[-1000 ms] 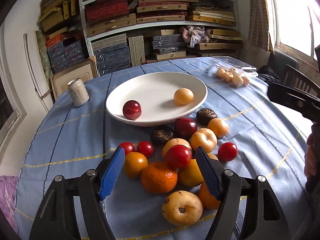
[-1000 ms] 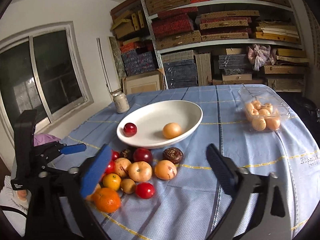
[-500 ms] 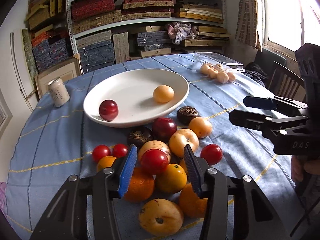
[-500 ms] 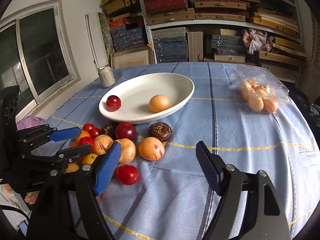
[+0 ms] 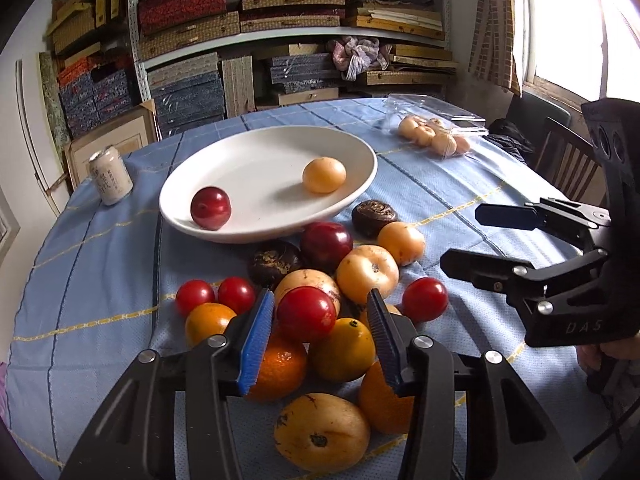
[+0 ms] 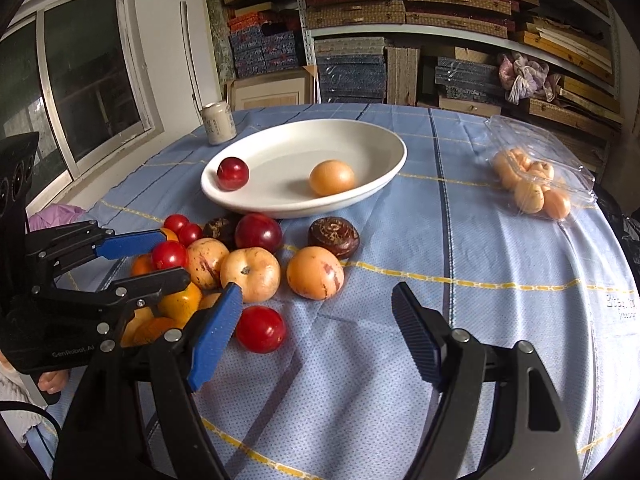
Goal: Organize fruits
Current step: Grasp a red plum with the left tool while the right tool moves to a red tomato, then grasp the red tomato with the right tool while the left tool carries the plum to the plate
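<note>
Here the left tongs (image 5: 320, 300) stand narrow over the fruit pile, their jaws having just been closing, with a red tomato (image 5: 306, 314) between the blue pads. It lies close against the left pad, and a gap seems to show at the right one; whether the pads press on it I cannot tell. The right tongs (image 6: 318, 296) stand wide, having just closed a little, with nothing between them but the blue cloth of the desk (image 6: 460, 240). A loose red tomato (image 6: 260, 329) lies just beside their left pad.

The tomato between the left tongs is round, with no long axis to speak of, and sits on top of the pile at the near side of the desk. The nearest yellow fruit (image 5: 322, 432) lies with its longer side across the view and its dark end facing the camera.

Oranges and yellow fruits crowd under and around the left tongs, touching one another. Beyond the pile is a white plate (image 5: 260, 168), its long axis running left to right, holding a dark red plum (image 5: 211, 208) and an orange-yellow fruit (image 5: 324, 175), well apart. A pale can (image 5: 110, 178) stands upright to the plate's left. A clear plastic box (image 5: 436, 136) of pale fruit sits far right. Shelves stacked with boxes fill the wall behind.
</note>
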